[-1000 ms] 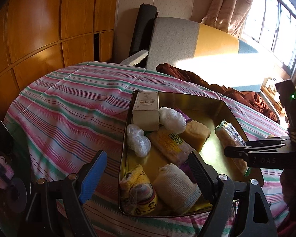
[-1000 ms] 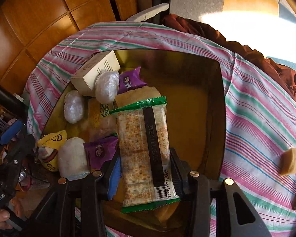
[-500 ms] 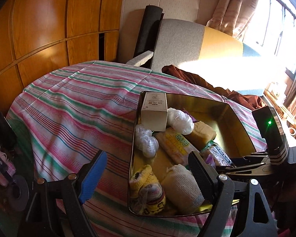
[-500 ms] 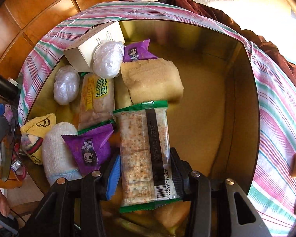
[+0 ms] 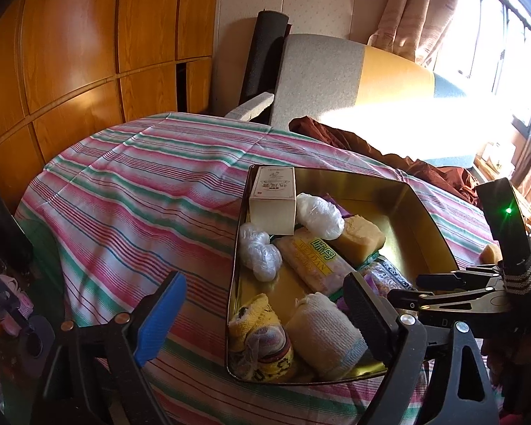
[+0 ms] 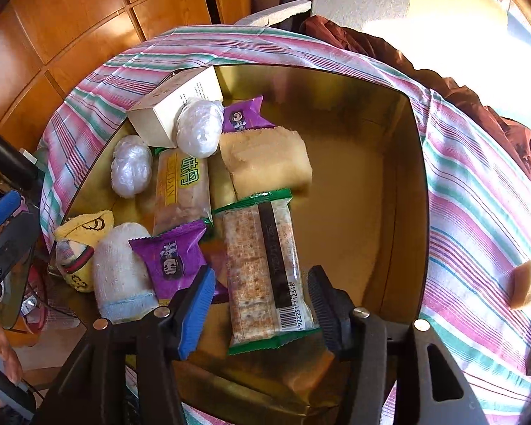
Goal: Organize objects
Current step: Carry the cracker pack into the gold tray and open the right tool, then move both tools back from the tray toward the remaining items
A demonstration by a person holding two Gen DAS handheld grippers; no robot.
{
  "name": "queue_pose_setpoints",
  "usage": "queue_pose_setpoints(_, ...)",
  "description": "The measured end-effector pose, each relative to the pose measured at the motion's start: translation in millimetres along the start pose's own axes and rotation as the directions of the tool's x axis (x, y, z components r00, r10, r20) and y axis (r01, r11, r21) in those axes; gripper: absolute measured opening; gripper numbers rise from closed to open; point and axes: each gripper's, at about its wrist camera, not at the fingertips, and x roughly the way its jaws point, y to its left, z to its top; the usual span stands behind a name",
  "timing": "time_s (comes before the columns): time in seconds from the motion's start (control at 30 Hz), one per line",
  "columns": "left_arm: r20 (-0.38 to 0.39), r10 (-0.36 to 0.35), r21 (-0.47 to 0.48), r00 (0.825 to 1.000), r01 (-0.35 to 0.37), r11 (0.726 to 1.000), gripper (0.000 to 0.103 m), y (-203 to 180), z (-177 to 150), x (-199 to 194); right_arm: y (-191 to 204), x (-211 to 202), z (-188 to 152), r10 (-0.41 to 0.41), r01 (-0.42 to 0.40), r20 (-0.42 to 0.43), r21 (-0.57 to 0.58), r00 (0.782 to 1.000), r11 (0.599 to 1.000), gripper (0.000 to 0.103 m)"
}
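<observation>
Over the near part of the gold tin (image 6: 400, 191), the right claw (image 6: 262, 304) points steeply down, and its jaws have just been opening. The cracker packet (image 6: 262, 269) lies lengthwise between them on the tin's floor, with a gap showing on each side, so the pads no longer press it. Left of the packet sits a purple snack pouch (image 6: 170, 258), and beyond it a pale sponge block (image 6: 265, 163) and a yellow-labelled bar (image 6: 182, 187). Further left are a white rolled sock (image 6: 120, 276) and a yellow sock (image 6: 81, 244) at the near left corner, two plastic-wrapped white bundles (image 6: 131, 166), and a cream carton (image 6: 177, 102) at the far left corner. A second purple pouch (image 6: 244, 115) peeks out behind the sponge block.

Outside the tin, on the striped cloth (image 6: 478, 191) covering the tabletop, a small tan piece (image 6: 524, 283) lies to the right.

From the left wrist view, the left claw (image 5: 265, 311) hangs over the tin's near left edge (image 5: 235, 255) with jaws spread wide and nothing between them. A window (image 5: 506, 46) glares at the far right.
</observation>
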Motion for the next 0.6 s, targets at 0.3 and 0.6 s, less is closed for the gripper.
queue_pose_setpoints(0.3, 0.016, 0.0, 0.041, 1.0, -0.001, 0.999, 0.09, -13, 0, -6, -9, -31, -7, -0.032, 0.031, 0.083, 0.023, 0.996, 0.999, 0.076)
queue_pose_setpoints(0.6, 0.013, -0.033, 0.1, 0.999, 0.032, 0.994, 0.091, -34, 3, -10, -56, -63, -23, -0.093, 0.078, 0.14, 0.115, 0.986, 0.99, 0.077)
